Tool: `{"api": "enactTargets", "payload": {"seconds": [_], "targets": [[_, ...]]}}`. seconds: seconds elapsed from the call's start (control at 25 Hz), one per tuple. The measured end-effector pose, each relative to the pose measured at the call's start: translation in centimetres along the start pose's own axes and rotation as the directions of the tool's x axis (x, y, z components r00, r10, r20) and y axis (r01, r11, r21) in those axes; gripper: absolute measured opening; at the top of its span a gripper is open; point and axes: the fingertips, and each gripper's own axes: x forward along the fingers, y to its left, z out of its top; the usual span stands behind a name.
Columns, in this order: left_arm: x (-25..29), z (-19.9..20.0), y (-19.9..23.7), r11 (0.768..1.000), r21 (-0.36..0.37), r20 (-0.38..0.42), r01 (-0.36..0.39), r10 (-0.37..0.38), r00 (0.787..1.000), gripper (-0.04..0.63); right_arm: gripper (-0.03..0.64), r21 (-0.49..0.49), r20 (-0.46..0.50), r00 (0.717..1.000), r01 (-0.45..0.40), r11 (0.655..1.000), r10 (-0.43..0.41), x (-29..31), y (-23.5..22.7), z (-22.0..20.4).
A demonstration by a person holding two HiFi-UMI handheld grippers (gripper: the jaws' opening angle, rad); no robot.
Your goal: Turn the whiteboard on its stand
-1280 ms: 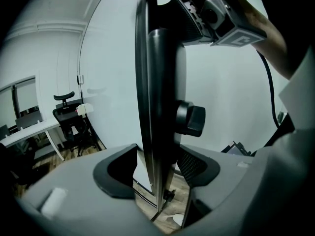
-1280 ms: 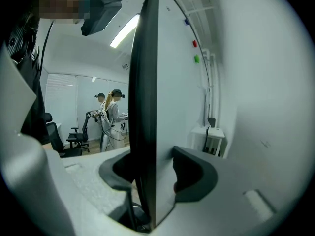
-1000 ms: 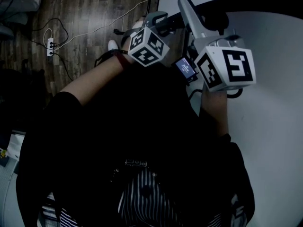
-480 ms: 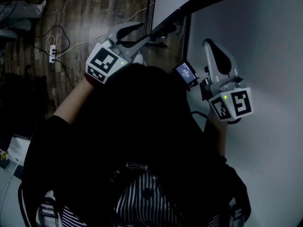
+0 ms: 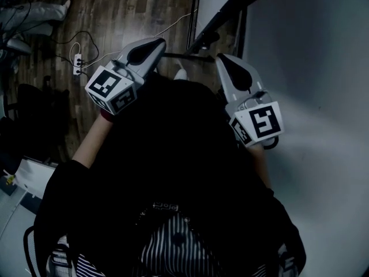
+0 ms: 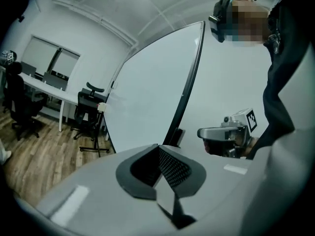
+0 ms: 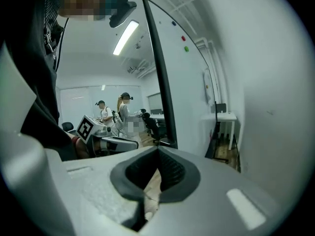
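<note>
The whiteboard [image 6: 152, 97] stands edge-on just ahead of the person, its dark frame edge towards them, one face on each side. The left gripper [image 5: 147, 51] hangs near that edge on one face's side, and the right gripper [image 5: 230, 71] hangs near it on the other. Neither touches the board. The left jaws have just closed and are pressed together on nothing; the right jaws are also together and empty. I judge the turn partway or finished, since no hold is on the board. Any further swing needs the frame taken up again. Count: one whiteboard, two grippers, two magnets [image 7: 184, 43] on the right-hand face, two chairs [image 6: 87, 109] beyond the board's left face, two people [image 7: 122, 109] past its edge
</note>
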Motion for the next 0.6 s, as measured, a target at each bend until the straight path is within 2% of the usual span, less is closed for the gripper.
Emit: {"api": "enactTargets", "payload": {"seconds": [0.24,0.32,0.4,0.6], "targets": [[-0.3,-0.1,0.7,0.999,0.019,-0.005,-0.043,0.043,0.999,0.006,0.000,-0.031,-0.029,1.000,-0.002,1.000,0.001,0.9,-0.7,-1.4],[-0.4,-0.3,0.7,0.998,0.049,-0.021,-0.044,0.045,0.999,0.006,0.000,-0.024,-0.036,0.999,0.008,1.000,-0.008,1.4,-1.8,-2.3],[-0.3,-1.1,1.0,0.996,0.069,-0.039,-0.049,0.051,0.998,0.006,0.000,-0.018,-0.027,0.999,0.023,1.000,-0.023,1.8,-3.0,-2.8],[-0.6,-3.5,2.4,0.995,0.061,-0.055,-0.079,0.082,0.995,0.006,0.000,-0.024,0.013,0.999,0.035,0.999,-0.034,2.9,-3.8,-3.1]]}}
